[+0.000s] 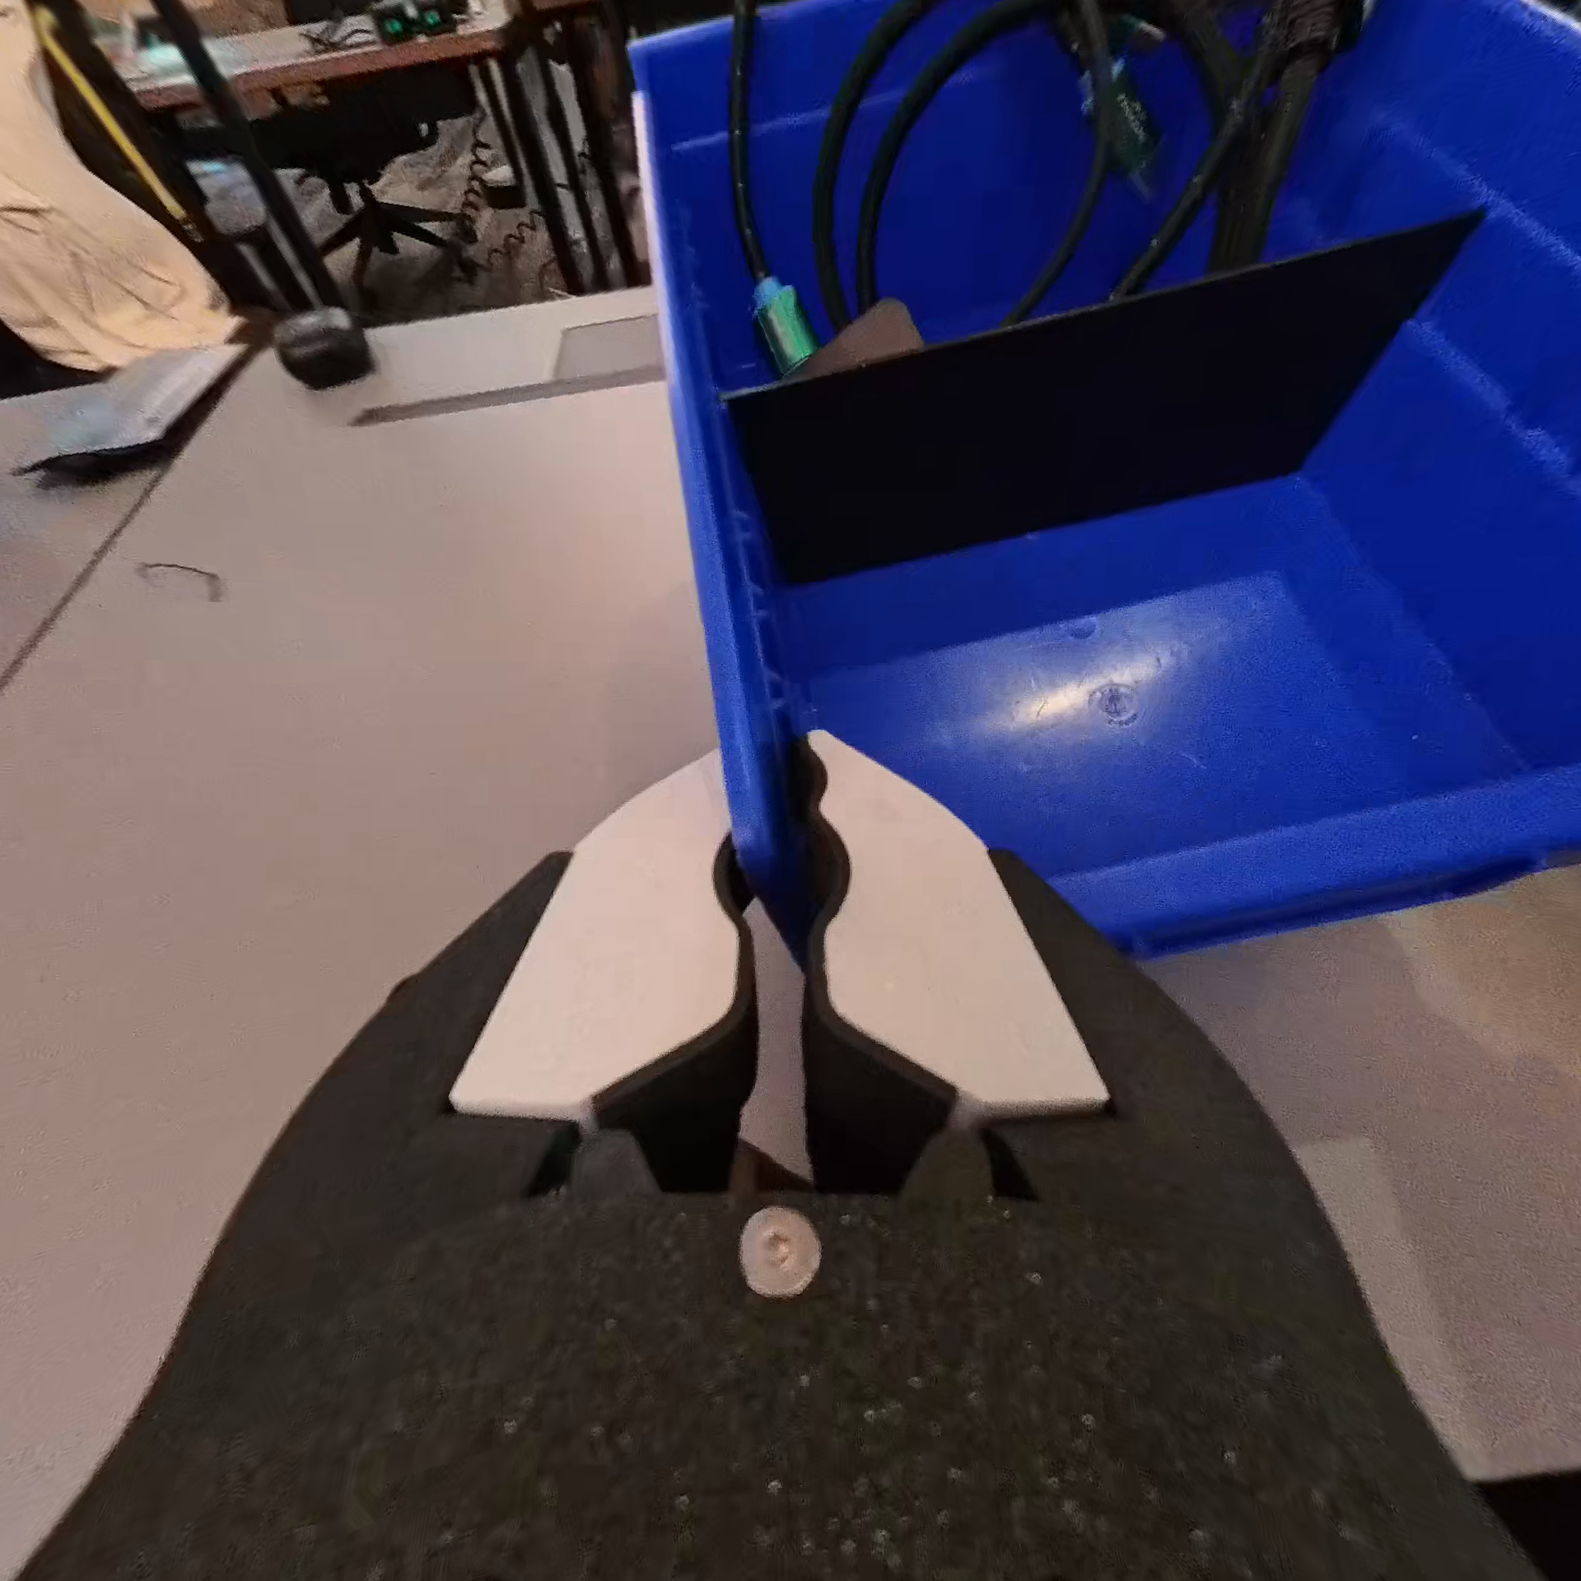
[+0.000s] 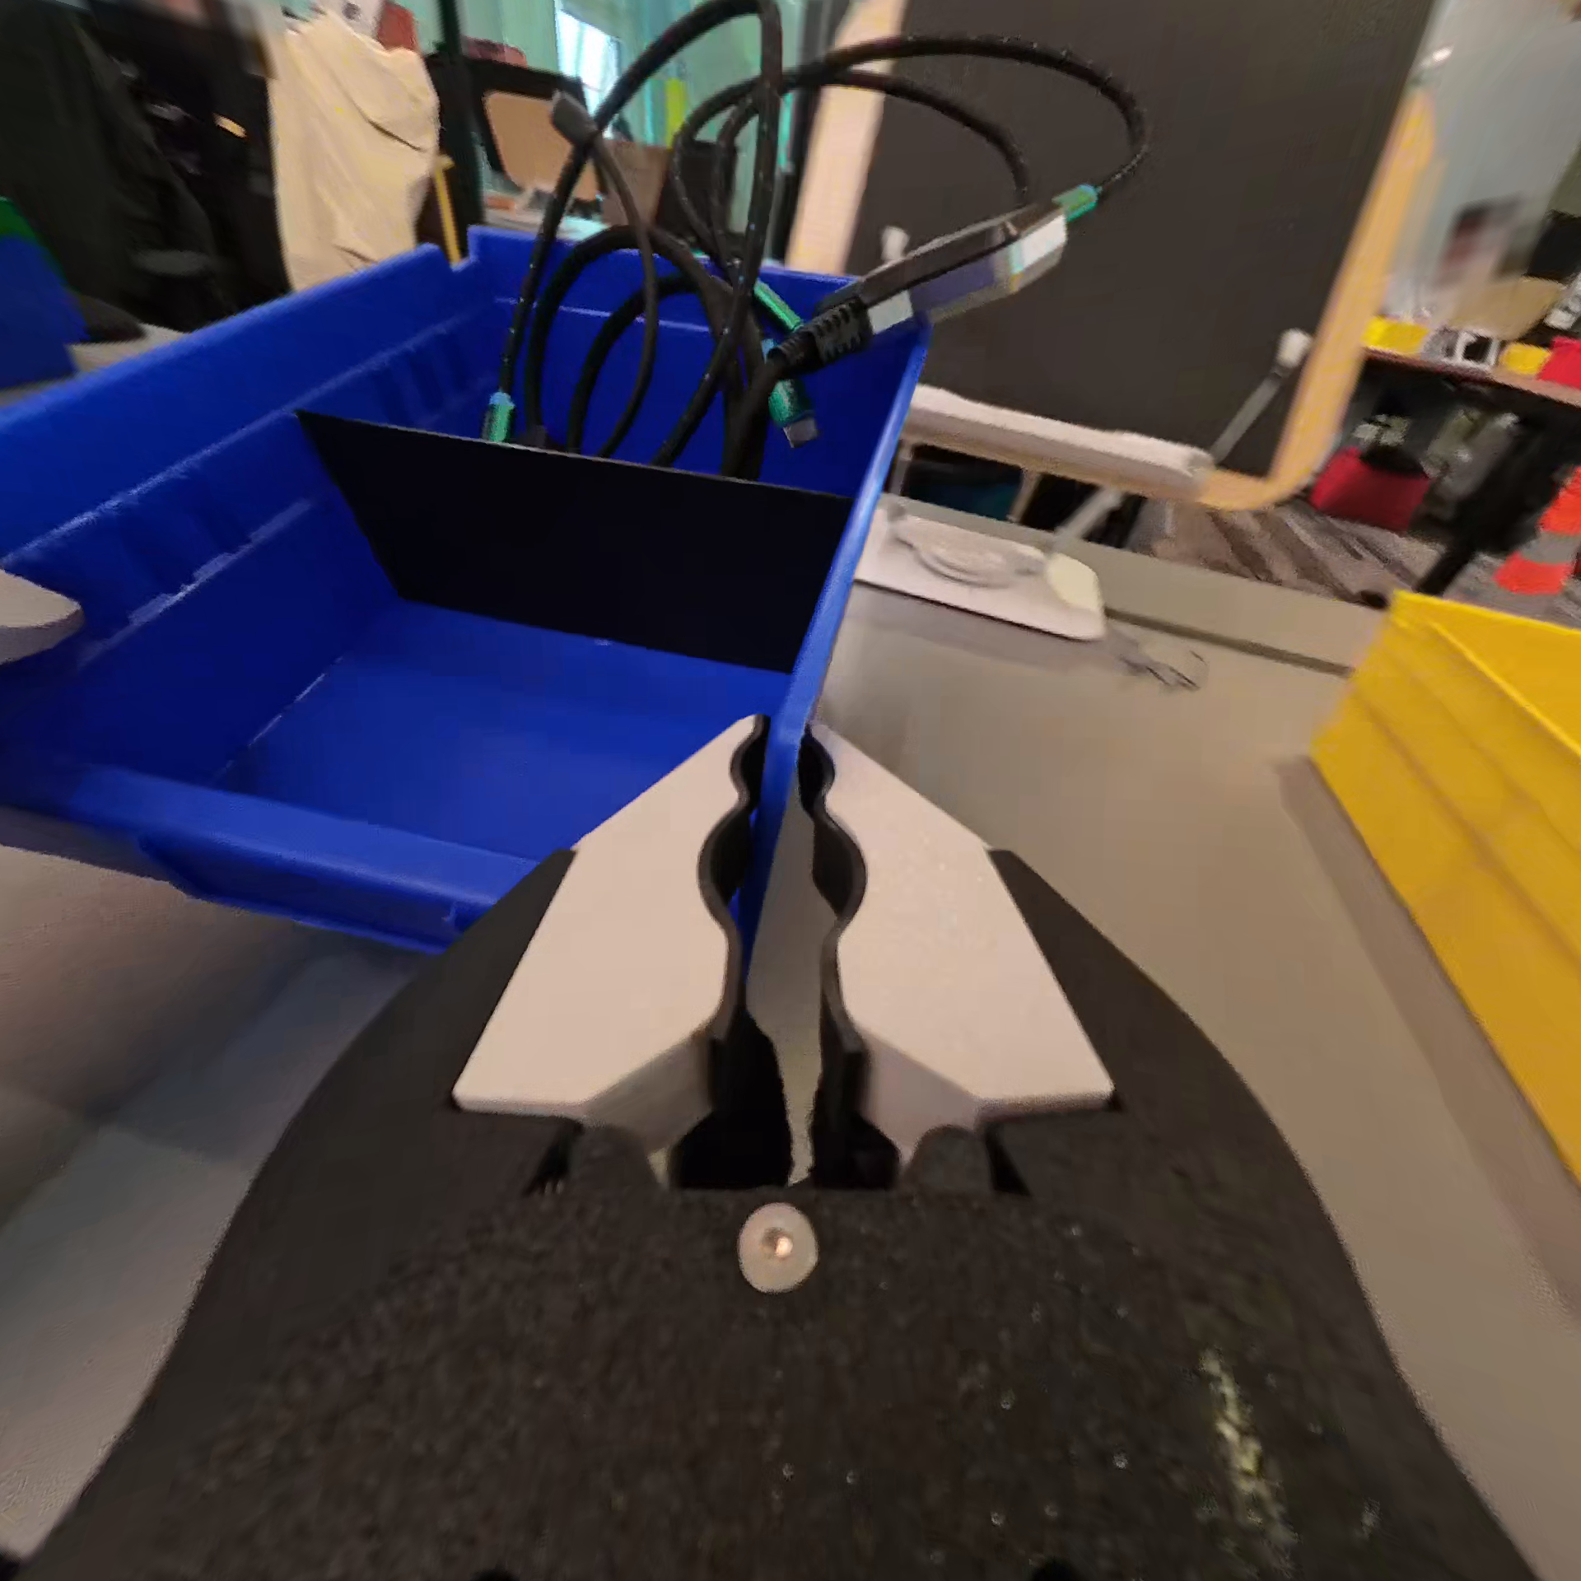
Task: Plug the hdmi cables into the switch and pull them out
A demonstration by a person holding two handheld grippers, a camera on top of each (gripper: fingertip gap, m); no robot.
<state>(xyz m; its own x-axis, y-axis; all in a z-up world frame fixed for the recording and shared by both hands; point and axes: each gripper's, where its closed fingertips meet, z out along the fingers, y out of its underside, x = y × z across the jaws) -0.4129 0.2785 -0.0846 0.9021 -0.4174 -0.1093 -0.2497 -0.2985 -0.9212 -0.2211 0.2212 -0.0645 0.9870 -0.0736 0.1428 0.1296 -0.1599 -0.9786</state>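
Observation:
A blue bin (image 1: 1198,855) with a black divider (image 1: 1069,445) stands on the grey table. Its far compartment holds several black HDMI cables (image 1: 855,171) with teal plugs (image 1: 780,332). My left gripper (image 1: 766,757) is shut on the bin's left wall. My right gripper (image 2: 787,734) is shut on the bin's right wall (image 2: 783,804). In the right wrist view a silver and black switch (image 2: 967,269) hangs above the bin's far right corner with cables (image 2: 616,282) attached. The near compartment (image 2: 479,727) is empty. The left gripper's fingertip (image 2: 34,612) shows at the left edge.
A yellow bin (image 2: 1471,770) stands at the right on the table. A white sheet with clear lids (image 2: 984,573) lies behind the blue bin. A small black object (image 1: 325,346), a dark pouch (image 1: 128,411) and a thin band (image 1: 184,577) lie left of it. One gripper's finger ends stand about 20 cm off the other's.

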